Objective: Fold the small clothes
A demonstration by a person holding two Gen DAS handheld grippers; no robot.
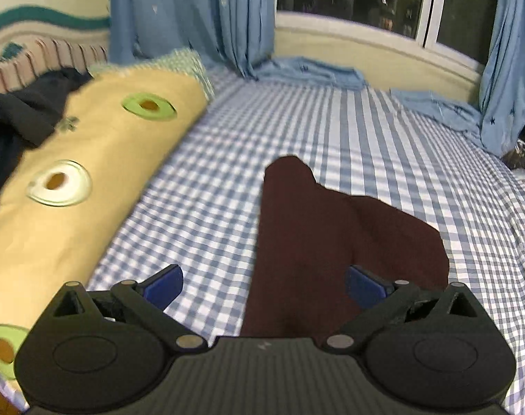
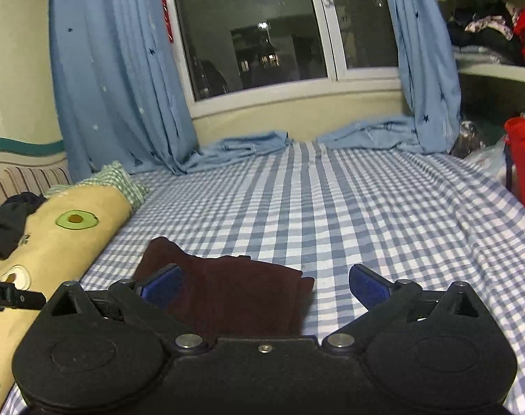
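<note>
A dark maroon garment (image 1: 335, 242) lies folded flat on the blue-and-white checked bed sheet (image 1: 227, 180). It also shows in the right wrist view (image 2: 234, 290), close in front of the fingers. My left gripper (image 1: 264, 285) is open and empty, hovering just above the garment's near edge. My right gripper (image 2: 264, 285) is open and empty, with the garment's right edge between its blue pads. Part of the left gripper (image 2: 13, 297) shows at the left of the right wrist view.
A rolled yellow avocado-print quilt (image 1: 75, 186) lies along the bed's left side, with dark clothes (image 1: 23, 117) on its far end. Blue curtains (image 2: 117, 79) hang at the window and pool on the bed. A red item (image 2: 523, 159) and shelves of clothes (image 2: 490, 38) stand at right.
</note>
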